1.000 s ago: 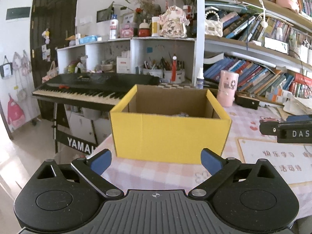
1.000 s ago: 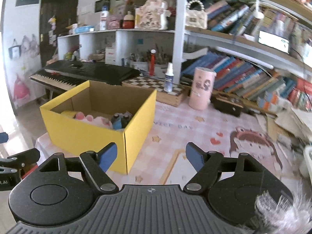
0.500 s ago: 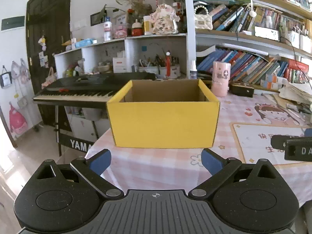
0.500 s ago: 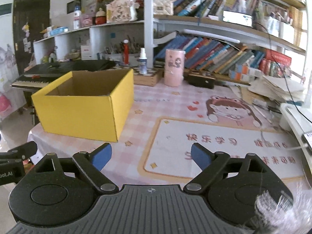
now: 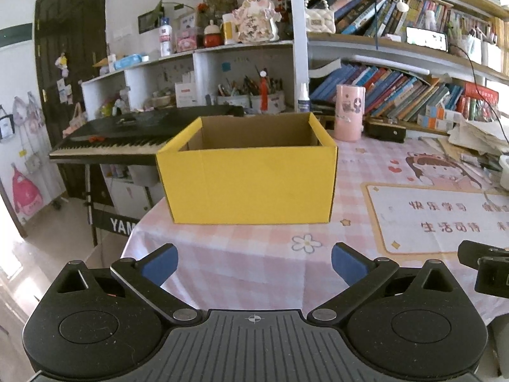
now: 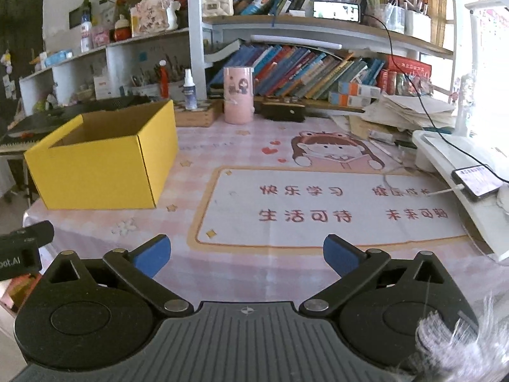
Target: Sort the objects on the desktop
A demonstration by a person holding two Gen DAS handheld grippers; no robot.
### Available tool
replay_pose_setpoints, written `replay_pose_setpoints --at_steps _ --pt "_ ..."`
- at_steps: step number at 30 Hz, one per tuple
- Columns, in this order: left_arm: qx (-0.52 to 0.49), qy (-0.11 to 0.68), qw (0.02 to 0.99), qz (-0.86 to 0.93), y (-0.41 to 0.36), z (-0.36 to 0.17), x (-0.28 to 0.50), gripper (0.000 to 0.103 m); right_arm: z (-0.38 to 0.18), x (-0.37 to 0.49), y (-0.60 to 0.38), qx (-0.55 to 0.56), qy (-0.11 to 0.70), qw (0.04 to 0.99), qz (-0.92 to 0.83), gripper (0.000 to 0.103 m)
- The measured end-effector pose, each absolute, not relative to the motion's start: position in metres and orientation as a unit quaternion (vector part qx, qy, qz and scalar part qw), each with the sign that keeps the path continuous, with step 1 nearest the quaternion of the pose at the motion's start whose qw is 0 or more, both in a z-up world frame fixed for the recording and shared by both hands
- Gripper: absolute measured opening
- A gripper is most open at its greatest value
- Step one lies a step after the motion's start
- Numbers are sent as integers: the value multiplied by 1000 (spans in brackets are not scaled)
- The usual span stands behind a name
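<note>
A yellow cardboard box [image 5: 251, 184] stands open-topped on the pink checked tablecloth [image 5: 254, 254], ahead of my left gripper [image 5: 253, 262]. Its contents are hidden from here. The left gripper is open and empty, held back from the box near the table's front edge. In the right wrist view the box [image 6: 101, 168] is at the left, and my right gripper [image 6: 246, 254] is open and empty above the white desk mat [image 6: 327, 207]. Part of the right gripper [image 5: 486, 270] shows at the right edge of the left wrist view.
A pink cup [image 6: 238, 95], a spray bottle [image 6: 190, 89] and a black case [image 6: 283, 111] stand at the back by the bookshelf. A white tray with a phone [image 6: 475, 181] lies at the right. A keyboard piano [image 5: 127, 140] stands left of the table.
Both grippers have pulled back and lowered away from the box, so its inside no longer shows. The right gripper's view has swung right over the desk mat. Both stay open.
</note>
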State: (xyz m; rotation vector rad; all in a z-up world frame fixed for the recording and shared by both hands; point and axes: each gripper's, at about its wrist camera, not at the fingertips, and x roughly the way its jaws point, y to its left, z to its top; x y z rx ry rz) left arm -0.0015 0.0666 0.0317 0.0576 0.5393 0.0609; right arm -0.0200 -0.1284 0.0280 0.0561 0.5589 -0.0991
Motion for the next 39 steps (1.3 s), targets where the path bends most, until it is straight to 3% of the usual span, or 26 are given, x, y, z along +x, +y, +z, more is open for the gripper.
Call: replay_pose_setpoints --at_steps 39 --pt "41 308 950 3 51 22 2 103 19 -32 -141 34 306 948 -76 103"
